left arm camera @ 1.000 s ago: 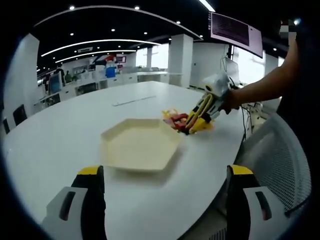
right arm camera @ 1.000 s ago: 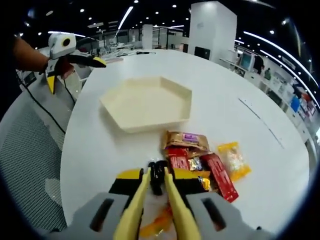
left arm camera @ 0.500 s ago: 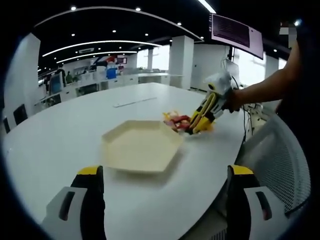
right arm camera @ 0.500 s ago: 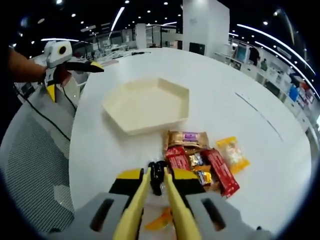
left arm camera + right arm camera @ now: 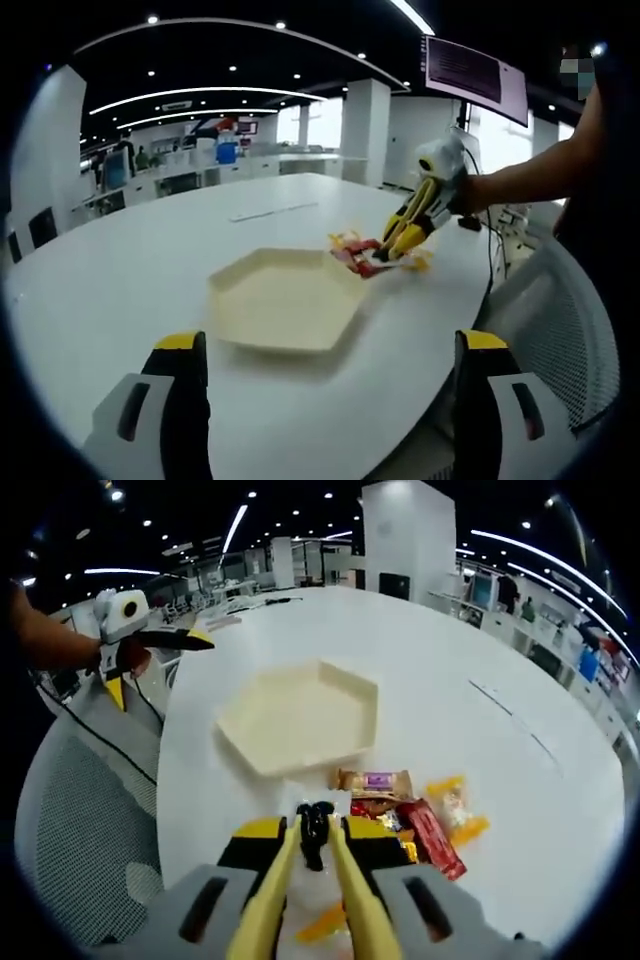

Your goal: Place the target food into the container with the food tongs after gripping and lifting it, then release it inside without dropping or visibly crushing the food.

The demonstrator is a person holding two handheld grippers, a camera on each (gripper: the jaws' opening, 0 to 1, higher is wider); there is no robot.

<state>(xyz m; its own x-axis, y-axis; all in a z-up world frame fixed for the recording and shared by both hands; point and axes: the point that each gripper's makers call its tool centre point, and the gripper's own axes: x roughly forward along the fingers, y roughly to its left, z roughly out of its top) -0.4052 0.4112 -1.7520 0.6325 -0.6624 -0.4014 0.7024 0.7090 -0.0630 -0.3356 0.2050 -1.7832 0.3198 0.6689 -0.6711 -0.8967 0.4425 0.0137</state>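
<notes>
My right gripper (image 5: 315, 842) is shut on yellow food tongs (image 5: 342, 875), whose tips pinch a small dark item (image 5: 316, 828). It hangs above the white table, just left of a pile of wrapped snacks (image 5: 405, 808). A cream hexagonal tray (image 5: 300, 715) lies beyond the tips. In the left gripper view the right gripper (image 5: 415, 215) points the tongs down over the snacks (image 5: 360, 250), beside the tray (image 5: 285, 300). My left gripper (image 5: 330, 400) stands wide open near the table's edge, short of the tray. It also appears in the right gripper view as the left gripper (image 5: 165, 672), open.
A grey mesh chair (image 5: 560, 320) stands by the table edge, and a chair (image 5: 80, 830) with a black cable shows at the left of the right gripper view. A thin strip (image 5: 270, 208) lies on the far tabletop. A person's arm (image 5: 530, 175) holds the right gripper.
The right gripper has risen with the tongs and the dark item, so the snacks and tray look smaller below it. The left gripper has stayed put.
</notes>
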